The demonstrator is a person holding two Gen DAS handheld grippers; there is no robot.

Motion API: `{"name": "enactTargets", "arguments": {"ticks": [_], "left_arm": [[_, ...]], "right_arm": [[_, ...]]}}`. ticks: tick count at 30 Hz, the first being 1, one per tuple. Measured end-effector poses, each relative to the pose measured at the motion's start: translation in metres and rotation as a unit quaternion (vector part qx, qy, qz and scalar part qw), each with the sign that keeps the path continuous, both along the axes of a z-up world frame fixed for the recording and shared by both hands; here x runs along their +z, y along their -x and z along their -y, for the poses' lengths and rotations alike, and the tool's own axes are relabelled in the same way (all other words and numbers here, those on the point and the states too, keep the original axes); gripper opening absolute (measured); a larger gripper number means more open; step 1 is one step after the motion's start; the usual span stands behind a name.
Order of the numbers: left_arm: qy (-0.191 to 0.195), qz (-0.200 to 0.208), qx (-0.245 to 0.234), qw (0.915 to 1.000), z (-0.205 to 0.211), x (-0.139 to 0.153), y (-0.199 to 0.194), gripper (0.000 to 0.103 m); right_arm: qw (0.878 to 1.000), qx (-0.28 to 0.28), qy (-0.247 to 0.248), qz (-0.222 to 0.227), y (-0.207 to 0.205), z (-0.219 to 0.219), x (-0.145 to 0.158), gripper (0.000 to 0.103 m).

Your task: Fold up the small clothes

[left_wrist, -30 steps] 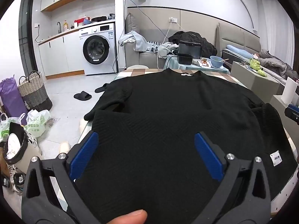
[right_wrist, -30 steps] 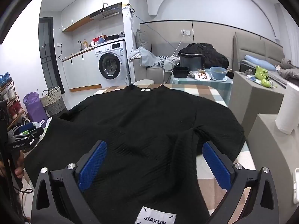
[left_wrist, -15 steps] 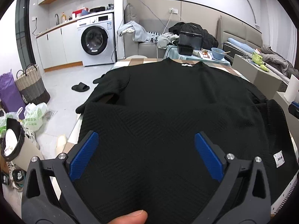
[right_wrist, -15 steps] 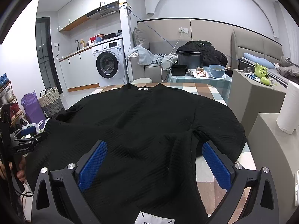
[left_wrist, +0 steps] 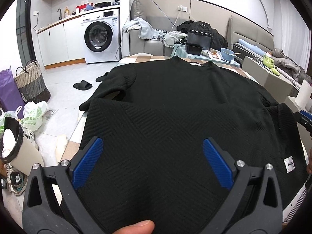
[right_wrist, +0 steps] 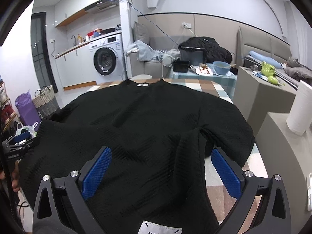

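Two wide-open grippers, left gripper (left_wrist: 151, 160) and right gripper (right_wrist: 159, 170), hold nothing above the black sweater (left_wrist: 175, 117)'s near hem, probably lining up a first fold.

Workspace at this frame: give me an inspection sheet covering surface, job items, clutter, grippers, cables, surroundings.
Surface: checked tablecloth table, mostly covered.
Job's things: black textured knit sweater spread flat, collar at the far end, white label at the near hem.
Clutter: nothing seen on the table besides the sweater.
Grippers: left gripper and right gripper both open above the hem.
Cables: blue wall cable behind.
Surroundings: white washing machine, woven basket, white paper roll.
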State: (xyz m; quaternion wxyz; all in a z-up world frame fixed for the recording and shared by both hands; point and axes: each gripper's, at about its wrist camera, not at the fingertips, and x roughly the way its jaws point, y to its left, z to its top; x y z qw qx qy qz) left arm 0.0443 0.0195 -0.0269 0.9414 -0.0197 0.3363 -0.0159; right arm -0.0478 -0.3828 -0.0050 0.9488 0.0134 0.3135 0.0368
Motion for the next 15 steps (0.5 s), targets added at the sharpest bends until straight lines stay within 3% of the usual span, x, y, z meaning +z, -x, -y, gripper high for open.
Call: {"name": "enactTargets", "arguments": {"ticks": [6, 15], "left_arm": [[0.019, -0.006, -0.008, 0.9998, -0.0026, -0.0033, -0.0033, 0.102], [0.01, -0.004, 0.003, 0.9999, -0.0004, -0.0052, -0.0043, 0.102]], "right_arm": [[1.0, -0.012, 0.001, -0.003, 0.0004, -0.0015, -0.0038, 0.103], [1.0, -0.006, 0.004, -0.016, -0.006, -0.0031, -0.0092, 0.103]]}}
